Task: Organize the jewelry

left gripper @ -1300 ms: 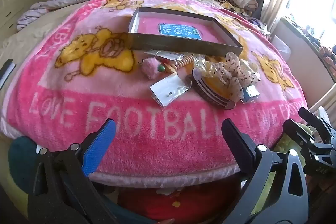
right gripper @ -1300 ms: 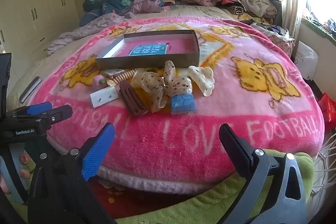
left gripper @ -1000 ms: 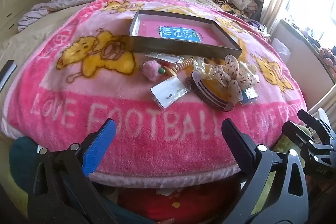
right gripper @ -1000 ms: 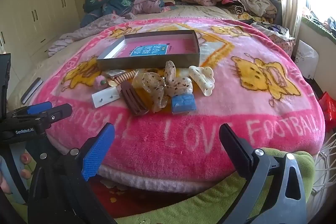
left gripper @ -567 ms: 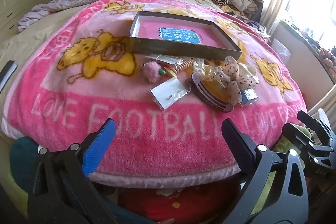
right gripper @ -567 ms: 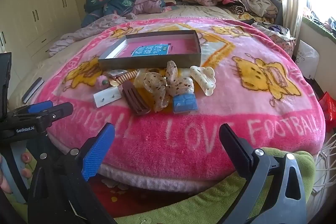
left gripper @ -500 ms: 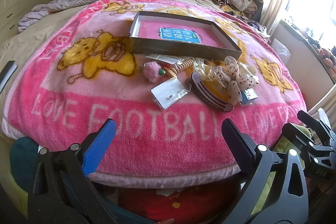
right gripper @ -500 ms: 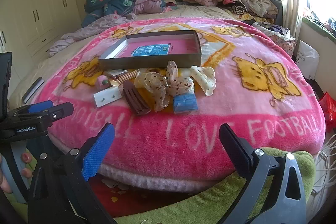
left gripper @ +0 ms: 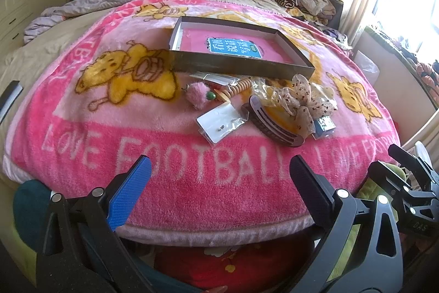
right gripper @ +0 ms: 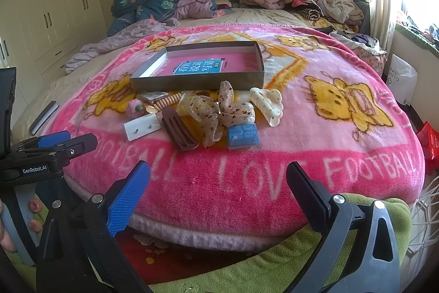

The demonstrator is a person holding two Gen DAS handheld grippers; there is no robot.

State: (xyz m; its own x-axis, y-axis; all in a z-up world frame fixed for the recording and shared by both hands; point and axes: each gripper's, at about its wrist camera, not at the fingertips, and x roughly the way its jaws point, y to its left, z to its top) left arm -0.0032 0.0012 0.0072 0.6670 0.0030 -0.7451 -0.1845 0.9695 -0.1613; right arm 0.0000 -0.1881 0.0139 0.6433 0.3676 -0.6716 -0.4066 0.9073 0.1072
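Right wrist view: on the pink blanket (right gripper: 315, 133), from left to right, lie an earring card (right gripper: 141, 127), a brown clip (right gripper: 179, 133), a dotted bow (right gripper: 219, 111), a blue packet (right gripper: 243, 136) and a white claw clip (right gripper: 267, 101). An open box (right gripper: 197, 83) sits just beyond them. Both the left gripper (left gripper: 219, 184) and the right gripper (right gripper: 216, 181) hover near the bed edge, jaws wide apart, holding nothing.

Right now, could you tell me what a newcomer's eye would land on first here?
First the bright pink blanket lettered LOVE FOOTBALL, covering the bed. Mid-blanket sits a shallow open box, and just in front of it a heap of hair accessories: a spotted bow, a cream claw clip and a brown comb.
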